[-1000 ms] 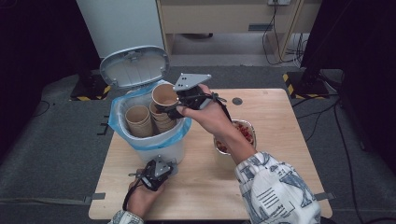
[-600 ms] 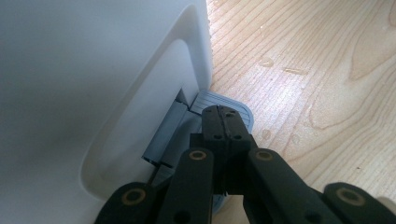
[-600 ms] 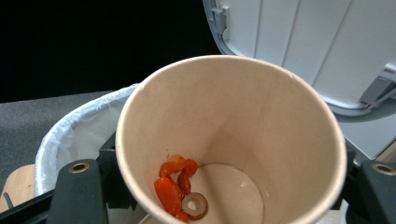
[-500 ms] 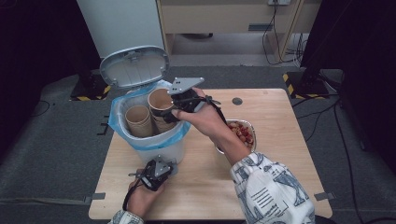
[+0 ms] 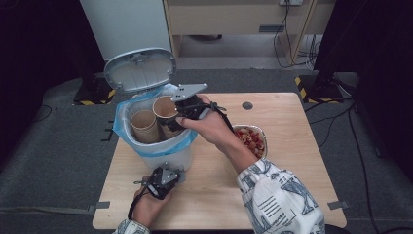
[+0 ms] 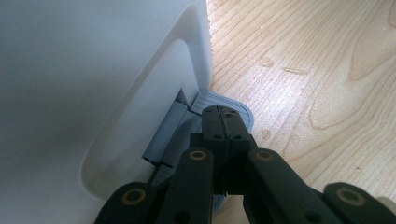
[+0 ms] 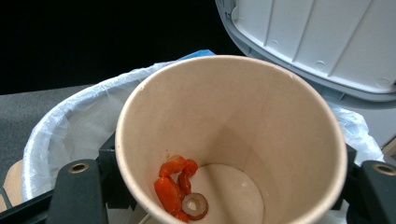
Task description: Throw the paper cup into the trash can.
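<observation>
Brown paper forms the cup [image 7: 231,140] that the right gripper [image 5: 181,117] holds clamped between its two black jaws, one jaw on each side of the cup wall, as the right gripper view shows. The cup is tilted with its open mouth facing back toward that gripper's camera, and inside, near the bottom, lie a few orange-red food scraps [image 7: 175,184] and a dark ring-shaped slice [image 7: 195,205]. In the high view the cup sits just in front of the right gripper, above the open mouth of a white bin [image 5: 168,158] lined with a blue bag [image 5: 122,129]. Beyond the cup, away from the gripper, the bin's grey lid [image 5: 141,70] stands tipped up and open. A second paper cup [image 5: 145,126] stands inside the bin, to the left of the held cup as the high view shows it, close beside it. Behind the right hand [image 5: 209,126], under the forearm, a bowl of red pieces [image 5: 251,139] rests on the wooden table [image 5: 292,161].

The left gripper [image 5: 162,179] lies low on the table at the foot of the bin, on the person's side of it. Its jaws are pressed fully together with nothing between them, and in the left gripper view their tips rest down on the grey pedal [image 6: 233,109] that juts from the base of the bin's white wall. Several small drops [image 6: 268,63] dot the tabletop just past the pedal.
</observation>
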